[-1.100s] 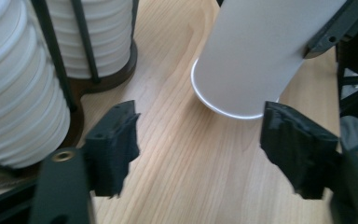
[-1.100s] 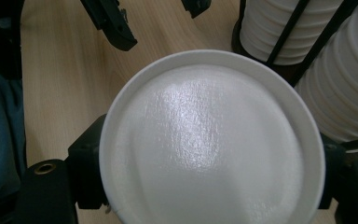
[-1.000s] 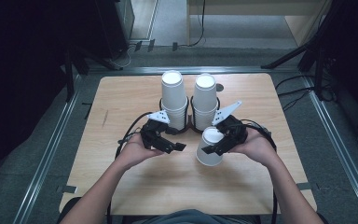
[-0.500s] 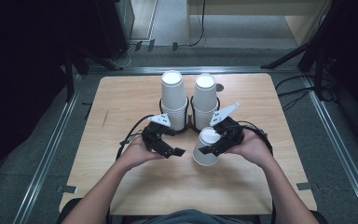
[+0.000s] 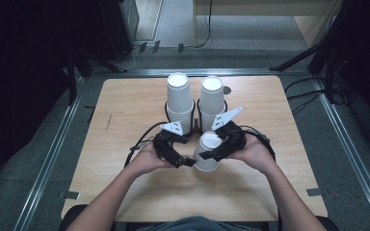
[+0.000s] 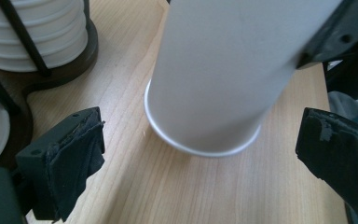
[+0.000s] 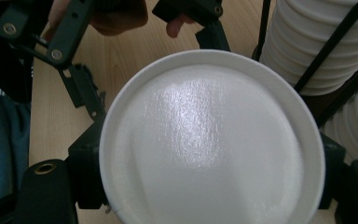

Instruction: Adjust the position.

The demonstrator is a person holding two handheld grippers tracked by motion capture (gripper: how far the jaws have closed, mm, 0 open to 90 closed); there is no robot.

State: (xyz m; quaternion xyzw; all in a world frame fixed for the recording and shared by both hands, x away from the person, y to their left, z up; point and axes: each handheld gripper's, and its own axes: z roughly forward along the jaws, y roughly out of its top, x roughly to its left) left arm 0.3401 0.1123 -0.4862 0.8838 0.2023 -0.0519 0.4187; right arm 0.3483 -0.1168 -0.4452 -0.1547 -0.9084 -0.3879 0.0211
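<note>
Standing next to the pale wooden table here, I'm watching a person working a hand-held gripper in each hand. The right gripper is pinching a single white paper cup turned upside down, its closed base facing up and its open rim sitting down near the tabletop. In the right gripper view that round white base is sitting square between the two black jaws, which are pressing on the cup's sides. The cup is leaning a bit rather than standing dead straight, and whether the rim is actually touching the wood I can't tell.

The left gripper is hanging just beside the cup with its jaws spread wide; they have just been opening, and nothing is pinched in them. In the left gripper view the cup's wall and rim are showing between the two padded jaws, with clear gaps on both sides.

Right behind the grippers, two tall stacks of white paper cups are standing side by side, upside down too, in a black wire holder around the middle of the table. The cables are trailing off both grippers across the wood.
</note>
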